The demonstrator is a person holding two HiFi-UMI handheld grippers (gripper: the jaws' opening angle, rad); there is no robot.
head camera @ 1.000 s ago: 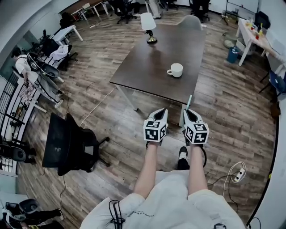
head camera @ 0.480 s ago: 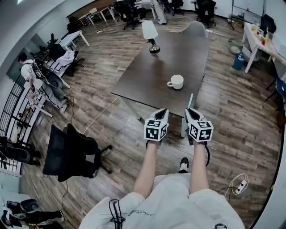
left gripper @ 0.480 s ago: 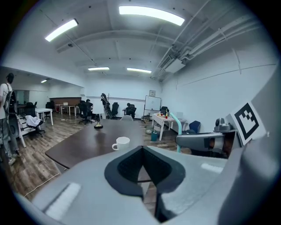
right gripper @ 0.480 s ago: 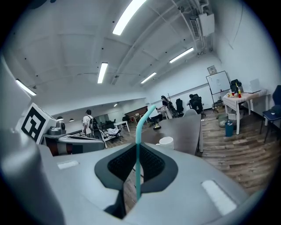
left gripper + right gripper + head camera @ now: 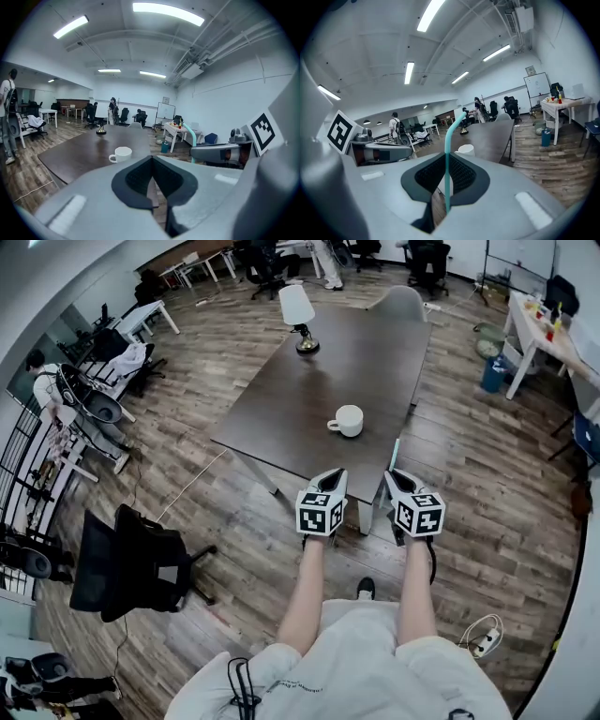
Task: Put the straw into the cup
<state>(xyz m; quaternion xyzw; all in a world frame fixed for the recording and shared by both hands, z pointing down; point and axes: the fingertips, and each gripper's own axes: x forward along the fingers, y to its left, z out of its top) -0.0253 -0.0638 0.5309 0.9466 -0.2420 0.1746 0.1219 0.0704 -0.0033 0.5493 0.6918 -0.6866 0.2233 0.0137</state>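
Observation:
A white cup (image 5: 348, 420) stands on the dark brown table (image 5: 281, 418), near its front right part. My two grippers hang side by side in front of the table's near edge, above the wood floor. My right gripper (image 5: 395, 476) is shut on a teal straw (image 5: 395, 455) that sticks up toward the table. In the right gripper view the straw (image 5: 447, 154) runs upright between the pads, its bent top leaning right, with the cup (image 5: 465, 149) just behind. My left gripper (image 5: 336, 476) is shut with nothing in it. The cup (image 5: 123, 154) shows beyond the left gripper (image 5: 151, 161).
A white-shaded lamp (image 5: 298, 313) stands at the table's far end, with a grey chair (image 5: 401, 302) behind. A black office chair (image 5: 131, 559) is at the left. A white side table (image 5: 553, 329), a blue bin (image 5: 494, 373) and a floor power strip (image 5: 483, 641) lie to the right.
The person has stepped closer to the table, so its near edge and the cup are nearer the grippers. Both grippers keep the same pose, the straw still held in the right one.

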